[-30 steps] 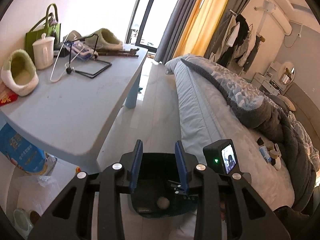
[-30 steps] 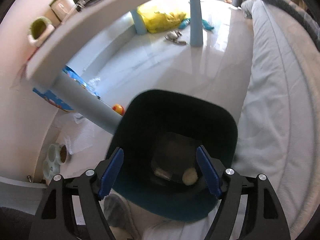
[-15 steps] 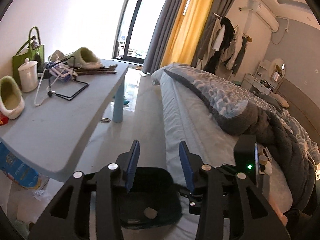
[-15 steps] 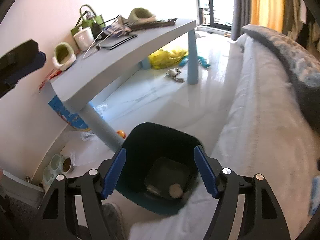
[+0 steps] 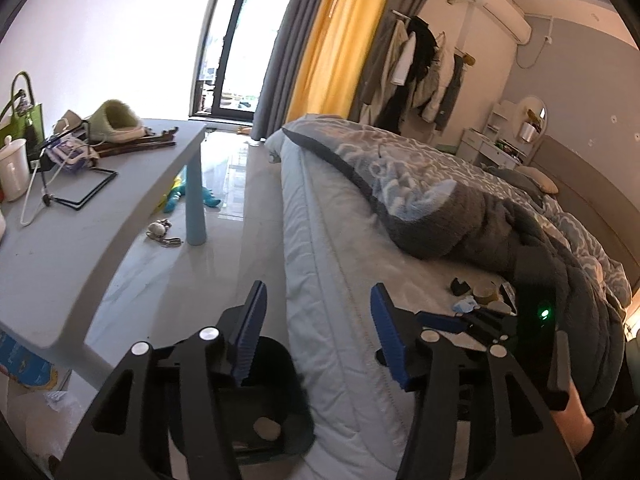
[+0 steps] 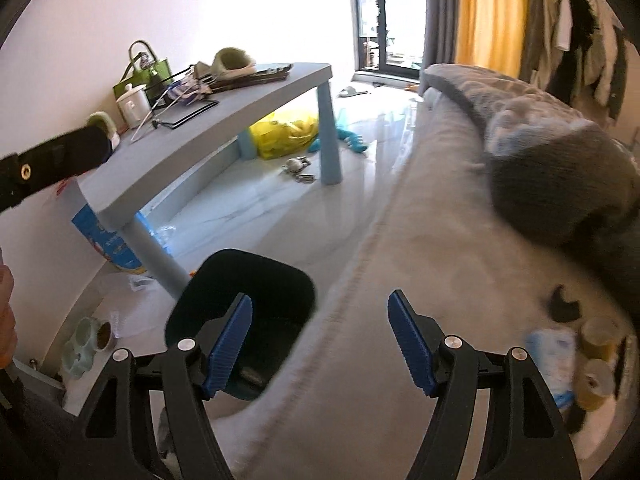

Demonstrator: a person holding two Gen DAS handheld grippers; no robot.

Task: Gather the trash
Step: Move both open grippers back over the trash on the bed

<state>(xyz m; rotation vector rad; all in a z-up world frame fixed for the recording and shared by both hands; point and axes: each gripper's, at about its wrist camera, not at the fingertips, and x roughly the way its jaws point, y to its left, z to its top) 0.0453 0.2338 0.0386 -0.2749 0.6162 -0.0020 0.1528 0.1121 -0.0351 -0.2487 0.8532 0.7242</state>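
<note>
Since the earlier frames both views have been lifted away from the dark bin (image 6: 256, 304), which has slid from the centre to the lower left of each frame, and more of the bed (image 5: 344, 248) has been brought into sight. Nothing is held between the blue pads of the left gripper (image 5: 318, 332), whose jaws are opening. The right gripper (image 6: 322, 344) is seen spread wide and empty, poised over the mattress edge. A pale crumpled scrap (image 5: 267, 428) is seen on the bin's floor at the bottom of the left wrist view. Further litter (image 6: 588, 352), small rolls, a blue-white packet and a black scrap, is seen on the bed at the right edge of the right wrist view. A cluttered grey table (image 6: 224, 136) is seen at the upper left.
</note>
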